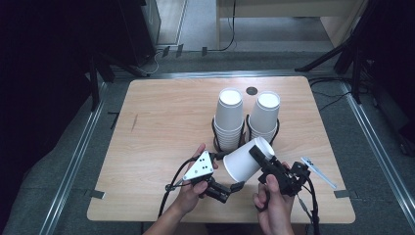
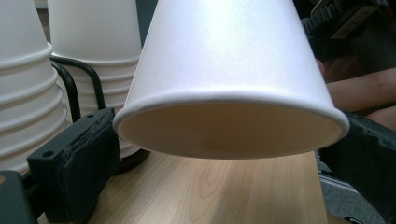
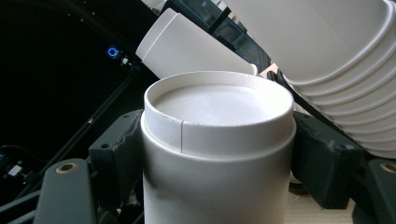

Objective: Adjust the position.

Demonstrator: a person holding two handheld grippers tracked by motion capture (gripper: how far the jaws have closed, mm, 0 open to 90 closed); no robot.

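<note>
Right gripper (image 1: pixel 264 161) clamps an empty paper cup (image 1: pixel 247 159) sideways.

A lab or studio: dark tripod legs (image 1: pixel 337 51); floor cables (image 1: pixel 337 100); lone wooden table (image 1: pixel 161 122).

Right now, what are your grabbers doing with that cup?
Right gripper clamped on white cup's bottom end. Left gripper open around its rim. Two cup stacks close behind.
</note>
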